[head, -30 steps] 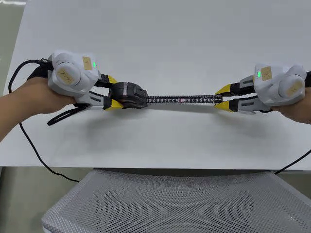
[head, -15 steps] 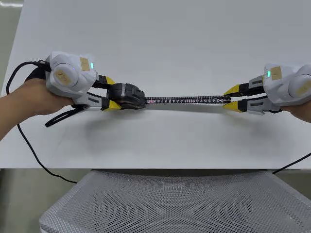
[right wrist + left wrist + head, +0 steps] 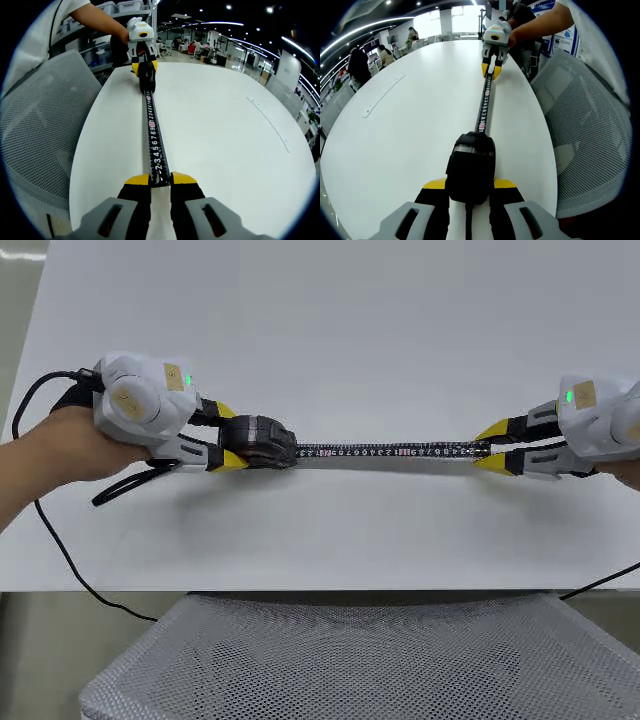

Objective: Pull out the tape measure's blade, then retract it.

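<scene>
Blade (image 3: 390, 450) drawn out between two grippers over the white table (image 3: 350, 330).
The left gripper (image 3: 230, 433) pinches the black tape measure (image 3: 262, 440) by its case; the right gripper (image 3: 490, 447) is pressed together on the blade's tip, holding the strip straight, well apart from the case.

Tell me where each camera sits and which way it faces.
Head view: on the headset, looking down at the table; left hand and right hand hold the left hand-held gripper and right hand-held gripper.
Left gripper view: on the left one, facing along the blade toward the right one; its jaws clamp the tape measure case.
Right gripper view: on the right one, facing back along the blade; jaws pinch its tip.
Shared: both gripper views face each other along the blade.
</scene>
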`<state>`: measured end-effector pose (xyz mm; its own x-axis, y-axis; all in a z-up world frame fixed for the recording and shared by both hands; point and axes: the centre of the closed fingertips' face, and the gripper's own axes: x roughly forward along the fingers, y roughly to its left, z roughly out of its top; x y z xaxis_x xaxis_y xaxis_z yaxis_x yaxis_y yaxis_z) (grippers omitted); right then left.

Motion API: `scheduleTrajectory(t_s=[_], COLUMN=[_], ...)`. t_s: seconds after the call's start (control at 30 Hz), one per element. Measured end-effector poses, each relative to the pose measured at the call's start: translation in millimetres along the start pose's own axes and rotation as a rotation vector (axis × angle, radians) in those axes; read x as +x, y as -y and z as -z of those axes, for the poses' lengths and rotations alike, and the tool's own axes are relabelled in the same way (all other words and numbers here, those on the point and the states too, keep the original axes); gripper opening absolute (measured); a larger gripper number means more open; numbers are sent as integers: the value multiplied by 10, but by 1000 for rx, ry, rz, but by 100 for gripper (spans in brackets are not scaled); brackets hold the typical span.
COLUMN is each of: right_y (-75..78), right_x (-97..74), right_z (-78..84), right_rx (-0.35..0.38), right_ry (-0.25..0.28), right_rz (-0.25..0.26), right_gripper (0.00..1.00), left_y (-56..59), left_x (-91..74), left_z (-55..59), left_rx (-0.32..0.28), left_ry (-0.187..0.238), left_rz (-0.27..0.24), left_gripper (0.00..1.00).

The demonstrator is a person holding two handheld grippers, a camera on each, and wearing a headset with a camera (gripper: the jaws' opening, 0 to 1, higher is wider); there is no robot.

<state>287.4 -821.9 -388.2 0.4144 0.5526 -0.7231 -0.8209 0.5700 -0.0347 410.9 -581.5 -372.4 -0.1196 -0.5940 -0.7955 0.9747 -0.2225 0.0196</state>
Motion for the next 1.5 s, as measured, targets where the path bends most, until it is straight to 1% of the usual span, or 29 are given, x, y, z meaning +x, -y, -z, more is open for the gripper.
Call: scheduleTrajectory(t_s=[0.13, 0.27, 0.37, 0.57, 0.63, 0.77, 0.8, 1.03, 1.17, 1.37, 1.47, 1.5], right_y=[12, 4, 9, -11, -6, -12, 1, -8, -9, -13, -11, -15], right_x=[-28, -24, -7, 41, 55, 89, 98, 113, 111, 100, 98, 97], right_z=[33, 27, 41, 93, 116, 158, 153, 150, 151, 154, 158, 158], right_rx=[4, 4, 13, 24, 46, 44, 55, 63, 58, 70, 87, 87], right_ry=[-4, -3, 0, -6, -3, -12, 0, 10, 7, 0, -3, -5], right_rz=[4, 6, 11, 3, 2, -1, 2, -20, -31, -29, -28, -30], right_gripper=[11, 11, 12, 12, 12, 13, 13, 14, 14, 14, 15, 15], left_y=[-2, 1, 3, 8, 5, 7, 9, 10, 7, 8, 13, 18], left_x=[3, 4, 6, 17, 20, 22, 22, 25, 28, 29, 31, 34], left_z=[0, -1, -2, -8, -8, -12, -13, -12, -11, -11, -12, -21], left_rx=[0, -1, 0, 10, 12, 12, 13, 9, 10, 14, 16, 9], left_ry=[-3, -2, -4, -10, -8, -6, -7, -10, -14, -17, -26, -22], left_rz=[-1, -4, -3, 0, -2, -5, -5, -5, -8, -12, -16, -13], left_gripper=[27, 28, 28, 28, 28, 28, 28, 28, 29, 29, 29, 29])
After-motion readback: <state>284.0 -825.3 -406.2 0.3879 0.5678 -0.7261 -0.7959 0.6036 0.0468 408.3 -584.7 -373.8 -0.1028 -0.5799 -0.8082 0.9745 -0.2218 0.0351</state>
